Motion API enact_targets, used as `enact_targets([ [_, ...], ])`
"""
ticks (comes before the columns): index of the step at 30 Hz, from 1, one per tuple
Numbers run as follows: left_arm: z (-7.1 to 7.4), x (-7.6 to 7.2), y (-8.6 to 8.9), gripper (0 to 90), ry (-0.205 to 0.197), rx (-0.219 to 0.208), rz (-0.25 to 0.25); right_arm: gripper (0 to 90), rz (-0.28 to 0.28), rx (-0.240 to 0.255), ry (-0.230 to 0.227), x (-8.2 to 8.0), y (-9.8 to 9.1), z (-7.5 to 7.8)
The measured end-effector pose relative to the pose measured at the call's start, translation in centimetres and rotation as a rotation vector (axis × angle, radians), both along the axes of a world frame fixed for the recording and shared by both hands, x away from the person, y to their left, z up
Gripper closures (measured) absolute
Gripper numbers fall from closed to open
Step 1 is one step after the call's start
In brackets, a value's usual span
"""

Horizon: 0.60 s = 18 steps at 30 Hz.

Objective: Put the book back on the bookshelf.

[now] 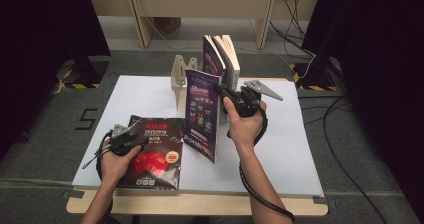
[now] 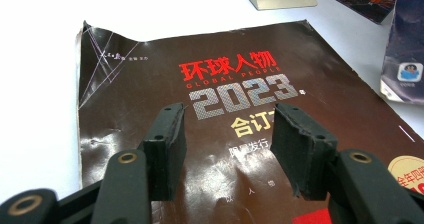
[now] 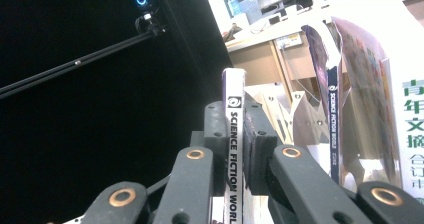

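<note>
Shelving in progress: two books (image 1: 223,54) already upright in the wooden rack (image 1: 178,74), purple magazine (image 1: 202,114) clamped by its spine in the right gripper (image 1: 222,90) just before the rack, brown magazine (image 1: 152,151) flat on the table (image 1: 290,149) beneath the left gripper (image 2: 227,134), jaws apart, judged next.

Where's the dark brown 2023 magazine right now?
The dark brown magazine lies flat at the table's near left in the high view, under the open left gripper, left of the upright purple magazine.
</note>
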<state>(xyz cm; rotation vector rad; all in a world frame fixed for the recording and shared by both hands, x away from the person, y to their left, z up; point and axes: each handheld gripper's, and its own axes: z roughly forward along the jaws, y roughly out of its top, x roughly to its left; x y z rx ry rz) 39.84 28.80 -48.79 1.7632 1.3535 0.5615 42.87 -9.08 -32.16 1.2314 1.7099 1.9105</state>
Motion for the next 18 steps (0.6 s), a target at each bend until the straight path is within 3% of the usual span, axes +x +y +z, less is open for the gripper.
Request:
enact_targets([
  [18, 0.01, 0.01, 0.03, 46.8, -0.001, 0.0, -0.001, 83.8, -0.034, 0.002, -0.046, -0.02, -0.34, 0.98],
])
